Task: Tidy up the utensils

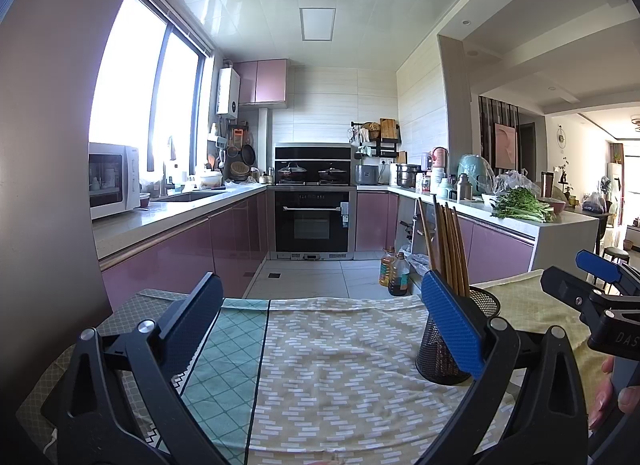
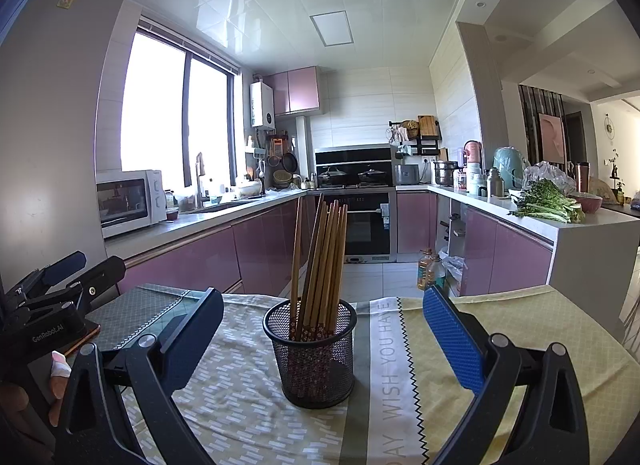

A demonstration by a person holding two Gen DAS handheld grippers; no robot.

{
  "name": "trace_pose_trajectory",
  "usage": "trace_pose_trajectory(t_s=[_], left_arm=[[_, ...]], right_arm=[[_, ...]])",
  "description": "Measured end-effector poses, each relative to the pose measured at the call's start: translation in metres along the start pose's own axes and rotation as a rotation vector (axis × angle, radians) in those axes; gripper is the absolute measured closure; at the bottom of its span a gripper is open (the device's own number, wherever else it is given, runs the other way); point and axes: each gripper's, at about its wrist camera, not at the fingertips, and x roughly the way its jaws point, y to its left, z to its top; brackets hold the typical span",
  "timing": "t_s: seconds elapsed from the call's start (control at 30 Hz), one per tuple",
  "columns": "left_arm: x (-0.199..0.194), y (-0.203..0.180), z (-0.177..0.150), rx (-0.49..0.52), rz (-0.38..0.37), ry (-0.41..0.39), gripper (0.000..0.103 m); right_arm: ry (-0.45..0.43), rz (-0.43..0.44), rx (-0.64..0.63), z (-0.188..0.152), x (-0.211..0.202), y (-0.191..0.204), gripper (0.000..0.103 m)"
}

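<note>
A black mesh cup stands upright on the cloth-covered table, holding a bunch of wooden chopsticks that lean slightly left. The right gripper hovers with its jaws spread wide either side of the cup, touching nothing. The left gripper, to the cup's left, is also wide apart and empty over the patterned cloth. Kitchen counters lie far behind.

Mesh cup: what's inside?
Wooden chopsticks stand bundled in the mesh cup, patterned ends down and visible through the mesh. The cup's floor is not visible, so smaller items can't be ruled out.
</note>
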Motion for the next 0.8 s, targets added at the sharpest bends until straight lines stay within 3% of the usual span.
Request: trace_pose_trajectory(t_s=[0.8], left_arm=[[-0.0004,0.0003,-0.0001,-0.001,0.000,0.001,0.006]], right_arm=[[-0.002,-0.003,0.001,0.0013,0.0000,0.0001,0.006]])
